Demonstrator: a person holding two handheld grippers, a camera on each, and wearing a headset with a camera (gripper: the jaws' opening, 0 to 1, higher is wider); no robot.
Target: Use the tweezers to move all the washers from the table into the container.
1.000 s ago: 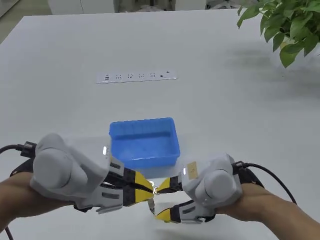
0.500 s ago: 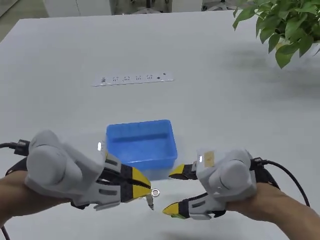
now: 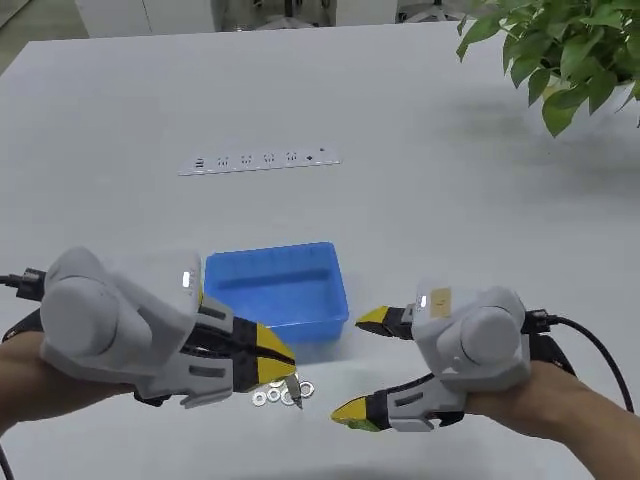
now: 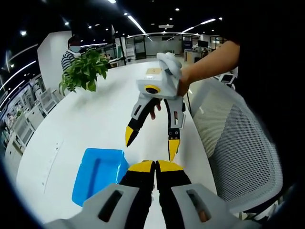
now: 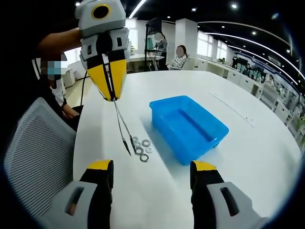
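Washers [image 3: 283,394]: small cluster on the white table [image 3: 450,200], just beside the near wall of the blue container [image 3: 275,290] | Tweezers [image 5: 122,128]: tips down at the cluster's edge | Left gripper [image 3: 287,362]: jaws clenched on the tweezers' upper end | Right gripper [image 3: 362,365]: jaws spread wide, grasping nothing, near the washers

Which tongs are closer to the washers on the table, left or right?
Left. The left tongs, shut on the tweezers, hang just above the washers, tweezer tips beside them. The right tongs, open, sit off to the washers' right, apart from them.
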